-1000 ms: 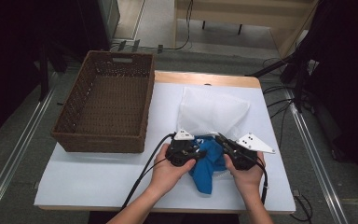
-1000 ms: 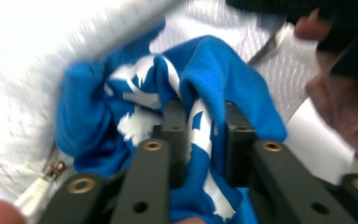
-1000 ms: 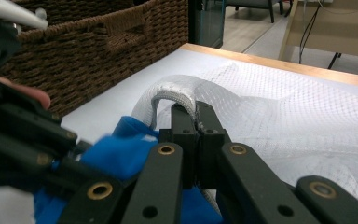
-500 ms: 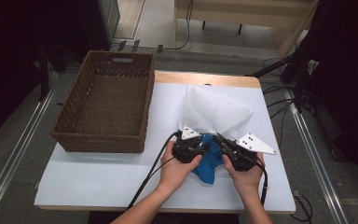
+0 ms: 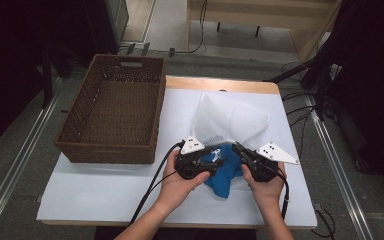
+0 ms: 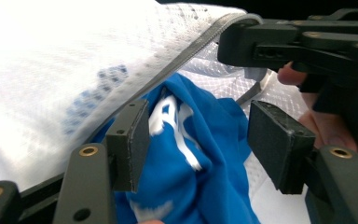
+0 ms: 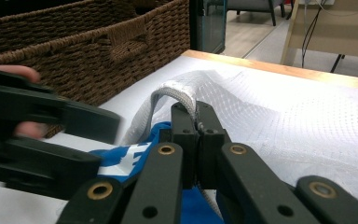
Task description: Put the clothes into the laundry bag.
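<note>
At lower centre, the blue cloth sits half inside the white mesh bag, the right claw pinching the bag's rim, the left claw wide over it, the basket at upper left, the cloth's print unreadable.

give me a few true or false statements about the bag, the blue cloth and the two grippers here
1. The right gripper has its jaws closed on the grey edge band of the white mesh bag. True.
2. The left gripper is clamped tight on the blue cloth. False: its jaws stand apart, with the cloth between them.
3. The blue cloth lies in the wicker basket. False: it is on the table at the bag's mouth, between the two grippers.
4. The blue cloth has white markings on it. True.
5. The basket stands to the right of the bag in the high view. False: it stands to the left.
</note>
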Motion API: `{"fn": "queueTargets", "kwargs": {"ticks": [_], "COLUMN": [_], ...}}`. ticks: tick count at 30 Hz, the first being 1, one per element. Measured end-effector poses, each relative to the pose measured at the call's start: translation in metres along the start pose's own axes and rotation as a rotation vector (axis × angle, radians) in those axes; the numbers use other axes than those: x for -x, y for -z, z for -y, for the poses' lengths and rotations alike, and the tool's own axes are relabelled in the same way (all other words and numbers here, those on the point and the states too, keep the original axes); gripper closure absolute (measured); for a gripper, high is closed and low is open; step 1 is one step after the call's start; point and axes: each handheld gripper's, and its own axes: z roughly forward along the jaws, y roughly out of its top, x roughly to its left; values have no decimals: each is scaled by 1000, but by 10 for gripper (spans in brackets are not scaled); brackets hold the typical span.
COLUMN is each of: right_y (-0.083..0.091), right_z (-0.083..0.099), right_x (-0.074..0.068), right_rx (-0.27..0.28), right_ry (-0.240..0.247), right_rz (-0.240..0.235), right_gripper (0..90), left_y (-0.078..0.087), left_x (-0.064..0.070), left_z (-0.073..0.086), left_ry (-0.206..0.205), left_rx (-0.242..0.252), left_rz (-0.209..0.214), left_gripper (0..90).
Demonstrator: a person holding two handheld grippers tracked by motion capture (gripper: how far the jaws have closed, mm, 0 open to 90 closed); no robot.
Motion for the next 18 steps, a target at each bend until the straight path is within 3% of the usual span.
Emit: {"fn": "queueTargets", "kwargs": {"ticks": [2,5,9,11,13,14,15,18], "right_y": [-1,-2,-3,-4,-5,-5,-5,-4], "right_z": [1,2,2,3,4,4,4,3], "right_x": [0,-2,-4,-4,-5,-5,-6,-7], "right_rx": [0,-8,-12,-17,-18,-18,-15,-5], "right_ry": [-5,0,7,4,8,8,11,13], "right_rz": [-1,-3,-7,-10,-16,-16,-19,-21], "right_gripper": [900,900,900,900,900,900,900,900], "left_y": [-2,-19,-27,-32,-36,-38,-39,-41], "left_x": [-1,-2,4,7,7,6,6,6], "left_z": [6,22,24,22,18,17,15,8], "left_ry": [5,41,35,26,28,25,26,13], "left_rx": [-38,-127,-129,-129,-124,-124,-123,-115], "left_rz": [-49,-51,-50,-74,-83,-89,-91,-70], "left_gripper": [364,331,363,440,592,592,700,775]}}
